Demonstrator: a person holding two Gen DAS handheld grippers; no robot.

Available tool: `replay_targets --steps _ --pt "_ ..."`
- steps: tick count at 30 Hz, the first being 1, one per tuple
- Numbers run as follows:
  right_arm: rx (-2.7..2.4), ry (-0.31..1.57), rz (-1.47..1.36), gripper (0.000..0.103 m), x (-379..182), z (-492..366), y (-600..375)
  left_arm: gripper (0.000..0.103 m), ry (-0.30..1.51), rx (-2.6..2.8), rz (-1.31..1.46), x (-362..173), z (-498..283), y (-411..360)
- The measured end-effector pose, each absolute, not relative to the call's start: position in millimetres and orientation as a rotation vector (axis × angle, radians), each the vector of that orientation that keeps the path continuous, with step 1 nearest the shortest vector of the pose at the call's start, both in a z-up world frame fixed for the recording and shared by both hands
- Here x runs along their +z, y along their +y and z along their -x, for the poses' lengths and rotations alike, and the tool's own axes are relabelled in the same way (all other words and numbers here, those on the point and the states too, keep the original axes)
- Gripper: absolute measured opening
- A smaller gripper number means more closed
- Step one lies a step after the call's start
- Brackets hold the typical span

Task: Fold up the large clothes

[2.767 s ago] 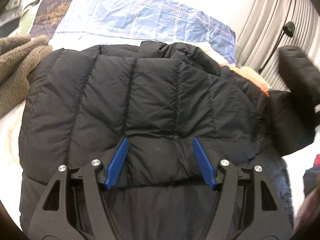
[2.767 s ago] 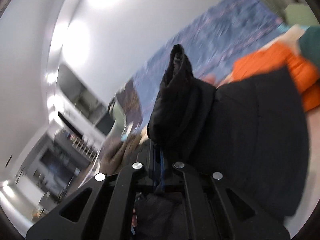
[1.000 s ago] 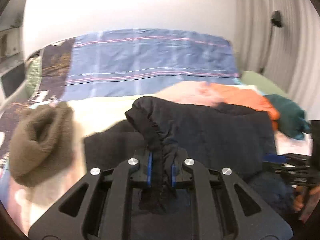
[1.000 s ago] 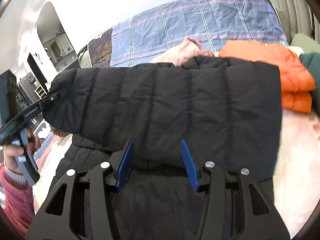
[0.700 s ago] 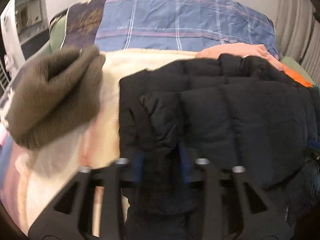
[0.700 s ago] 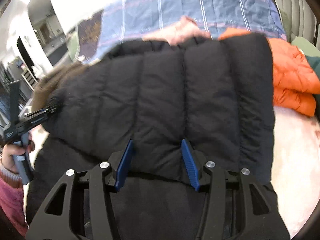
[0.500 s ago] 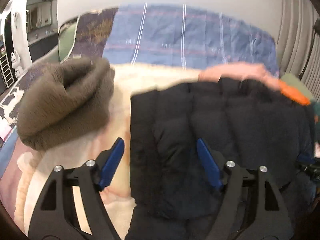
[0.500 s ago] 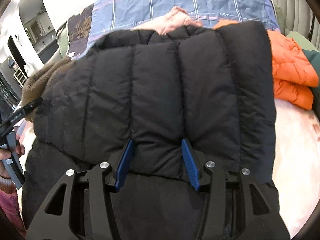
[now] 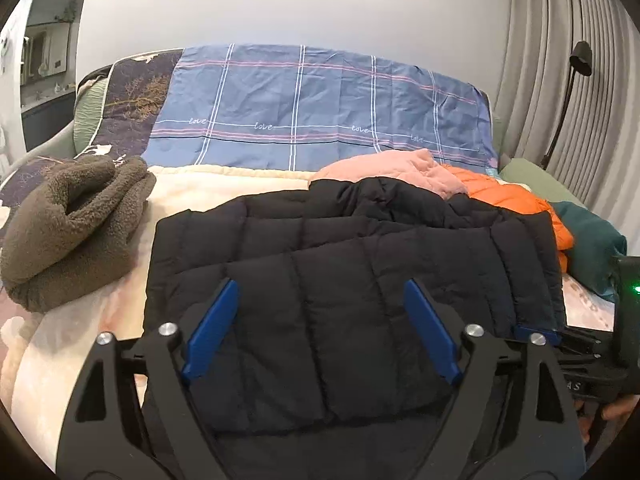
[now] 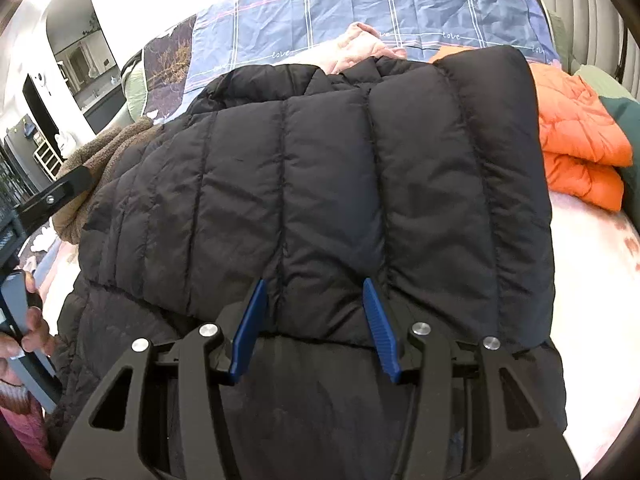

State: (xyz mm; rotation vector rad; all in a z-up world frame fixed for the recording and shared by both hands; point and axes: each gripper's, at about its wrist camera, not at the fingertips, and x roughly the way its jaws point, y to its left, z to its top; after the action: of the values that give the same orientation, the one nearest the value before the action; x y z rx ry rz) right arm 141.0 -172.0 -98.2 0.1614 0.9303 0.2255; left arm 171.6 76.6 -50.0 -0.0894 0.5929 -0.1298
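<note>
The black jacket [image 9: 352, 280] is lying across the middle of the bed [image 9: 224, 184], its upper layer doubled over the lower one.

Left to right:
- The left gripper [image 9: 320, 336] is hovering over the fold with its fingers [image 9: 210, 330] spread wide, pinching nothing.
- The right gripper [image 10: 316, 328] is sitting at the near hem, fingers spread and resting against the fabric without clamping it.

Recommended procedure: the folded layer appears to be puffing up, so both grippers are best pressing flat along the quilted seams, squaring the edges before any further fold. The slick shell is likely to be sliding.

Surroundings: a brown fleece [image 9: 68, 232] is lying at the left edge, probably clear of the fold. A pink garment [image 9: 392, 168] and an orange jacket [image 10: 576, 144] are crowding the far right corner, touching the black jacket and limiting room there.
</note>
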Motion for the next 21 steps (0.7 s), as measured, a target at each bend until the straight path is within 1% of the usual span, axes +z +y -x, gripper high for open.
replay_targets --steps 2,3,5,7,9,10,11,14,16,17,19,21 --pt "0.227 0.925 -0.173 0.051 -96.2 -139.4 -173.2 0.064 0.612 -0.108 0.067 -48.3 -175.5 71.7" --pt "0.23 0.922 -0.179 0.051 -95.2 -138.8 -173.4 0.062 0.622 -0.094 0.045 -47.8 -178.3 68.6" --pt "0.234 0.918 -0.182 0.051 -93.5 -136.9 -172.9 0.062 0.621 -0.091 0.013 -47.4 -180.0 64.8" --pt "0.239 0.911 -0.176 0.052 -91.8 -134.5 -171.1 0.067 0.605 -0.099 0.005 -46.4 -179.3 61.7" --pt "0.239 0.904 -0.166 0.052 -89.8 -134.0 -169.2 0.067 0.602 -0.109 0.0 -45.1 -178.9 58.0" --pt "0.238 0.903 -0.163 0.052 -89.4 -134.4 -168.7 0.066 0.608 -0.115 -0.009 -45.1 -179.2 54.9" --pt "0.235 0.903 -0.16 0.054 -89.0 -135.1 -167.6 0.062 0.614 -0.117 -0.019 -45.1 -179.5 53.1" --pt "0.221 0.904 -0.163 0.056 -89.1 -137.0 -170.4 0.059 0.625 -0.12 -0.051 -47.2 -180.8 45.2" --pt "0.214 0.905 -0.16 0.056 -89.1 -137.8 -171.0 0.059 0.61 -0.107 -0.082 -49.0 -180.8 40.5" --pt "0.208 0.905 -0.155 0.057 -89.1 -138.4 -171.3 0.066 0.599 -0.114 -0.085 -49.6 -180.5 39.8" --pt "0.197 0.901 -0.144 0.057 -87.7 -140.6 -171.0 0.074 0.594 -0.119 -0.087 -52.2 -183.0 39.4" --pt "0.191 0.903 -0.128 0.057 -88.7 -147.8 -168.9 0.078 0.617 -0.125 -0.102 -57.8 -189.8 37.8"
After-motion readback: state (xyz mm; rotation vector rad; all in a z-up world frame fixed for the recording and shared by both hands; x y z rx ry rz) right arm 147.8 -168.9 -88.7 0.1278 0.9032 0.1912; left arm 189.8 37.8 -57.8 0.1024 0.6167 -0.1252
